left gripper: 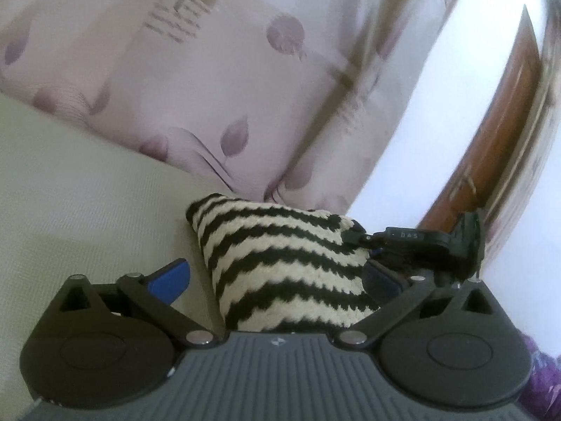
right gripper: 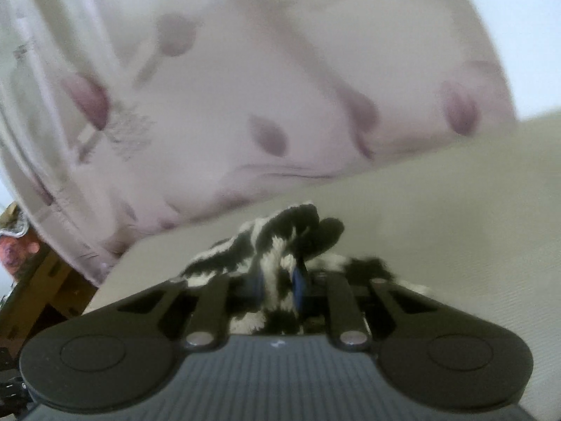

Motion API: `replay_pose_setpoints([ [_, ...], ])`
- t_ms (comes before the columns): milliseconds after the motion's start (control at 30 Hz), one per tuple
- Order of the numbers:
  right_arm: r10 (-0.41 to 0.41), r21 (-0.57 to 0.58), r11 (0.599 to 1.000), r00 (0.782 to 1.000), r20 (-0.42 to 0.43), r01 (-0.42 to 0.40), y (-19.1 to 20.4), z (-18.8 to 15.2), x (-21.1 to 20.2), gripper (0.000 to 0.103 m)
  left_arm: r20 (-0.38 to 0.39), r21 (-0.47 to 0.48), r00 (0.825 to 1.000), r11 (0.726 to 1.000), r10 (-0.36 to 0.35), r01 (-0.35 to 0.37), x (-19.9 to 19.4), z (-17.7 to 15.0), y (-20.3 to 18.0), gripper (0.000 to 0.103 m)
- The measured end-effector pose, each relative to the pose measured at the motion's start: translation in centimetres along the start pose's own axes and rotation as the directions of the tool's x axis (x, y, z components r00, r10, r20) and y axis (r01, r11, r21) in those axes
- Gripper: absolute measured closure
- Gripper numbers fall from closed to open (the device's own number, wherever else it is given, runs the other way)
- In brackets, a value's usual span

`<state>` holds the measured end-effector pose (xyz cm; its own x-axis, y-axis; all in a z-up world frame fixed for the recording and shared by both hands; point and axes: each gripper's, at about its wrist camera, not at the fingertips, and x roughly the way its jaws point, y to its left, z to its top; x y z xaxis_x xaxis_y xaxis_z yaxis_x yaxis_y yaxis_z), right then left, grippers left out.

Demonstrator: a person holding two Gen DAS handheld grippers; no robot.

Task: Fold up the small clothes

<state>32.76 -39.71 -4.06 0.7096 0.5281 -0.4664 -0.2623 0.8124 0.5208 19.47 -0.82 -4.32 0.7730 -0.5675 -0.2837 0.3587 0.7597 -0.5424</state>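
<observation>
A small black-and-cream striped knit garment (left gripper: 280,263) lies on the pale bed surface (left gripper: 87,210). My left gripper (left gripper: 277,280) is open, its blue-padded fingers (left gripper: 171,277) standing on either side of the garment. The right gripper shows at the right of this view (left gripper: 420,242), touching the garment's far corner. In the right wrist view my right gripper (right gripper: 280,280) is shut on a bunched edge of the striped garment (right gripper: 280,238), its blue pads (right gripper: 298,280) pressed close on the fabric, just above the bed surface (right gripper: 438,210).
A pink quilt with purple leaf print (left gripper: 228,87) is piled behind the garment and also fills the right wrist view (right gripper: 245,105). A white wall and a brown wooden door (left gripper: 498,133) stand at the right. A wooden piece of furniture (right gripper: 38,280) sits beyond the bed's left edge.
</observation>
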Motion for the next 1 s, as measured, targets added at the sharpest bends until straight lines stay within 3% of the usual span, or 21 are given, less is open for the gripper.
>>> replay_pose_setpoints([
  [167,-0.076,-0.04,0.997,0.99,-0.117,0.071,-2.4,-1.8,2.2,0.087,-0.022,0.08,0.999,0.997,0.025,-0.023,2.5,-0.1,-1.2,0.0],
  [300,-0.033,0.008,0.999,0.997,-0.075,0.034,-2.9,-1.3,0.9,0.087,-0.017,0.087,1.0,0.996,0.004,-0.002,3.4,0.5,-1.7,0.0],
  [433,-0.041,-0.081,0.996,0.998,-0.036,0.038,-1.0,0.2,-1.5,0.087,0.004,0.158,1.0,0.987,0.002,-0.002,4.4,0.7,-3.0,0.0],
  [533,-0.097,-0.103,0.991,0.993,-0.073,0.089,-1.8,-0.1,-0.7,0.086,-0.034,0.208,0.999,0.978,0.021,-0.013,5.9,-0.3,-3.3,0.001],
  [600,-0.075,-0.052,0.996,0.992,-0.098,0.07,-3.1,-1.0,-0.2,0.084,-0.078,0.223,0.996,0.975,0.039,-0.02,6.9,-1.2,-3.1,0.002],
  [667,-0.003,0.043,0.999,0.999,-0.032,0.004,-4.1,-1.8,-1.8,0.081,-0.11,0.227,0.992,0.973,0.065,-0.039,7.6,-2.2,-2.8,0.003],
  [767,0.023,0.083,0.996,0.993,0.112,-0.033,-3.6,-3.2,-5.9,0.079,-0.133,0.219,0.988,0.974,0.082,-0.051,7.9,-3.0,-2.2,0.003],
  [833,0.061,0.009,0.998,0.989,0.131,-0.063,-1.5,-4.3,-7.7,0.079,-0.143,0.204,0.987,0.978,0.074,-0.044,8.0,-3.3,-1.8,0.003],
  [933,0.136,-0.118,0.984,0.99,0.038,-0.131,2.5,-6.6,-7.7,0.079,-0.143,0.183,0.986,0.981,0.084,-0.057,8.1,-3.7,-1.5,0.002],
  [1000,0.081,-0.216,0.972,0.996,-0.039,-0.088,4.2,-8.0,-6.5,0.079,-0.14,0.186,0.985,0.98,0.105,-0.078,7.9,-4.0,-1.4,0.002],
])
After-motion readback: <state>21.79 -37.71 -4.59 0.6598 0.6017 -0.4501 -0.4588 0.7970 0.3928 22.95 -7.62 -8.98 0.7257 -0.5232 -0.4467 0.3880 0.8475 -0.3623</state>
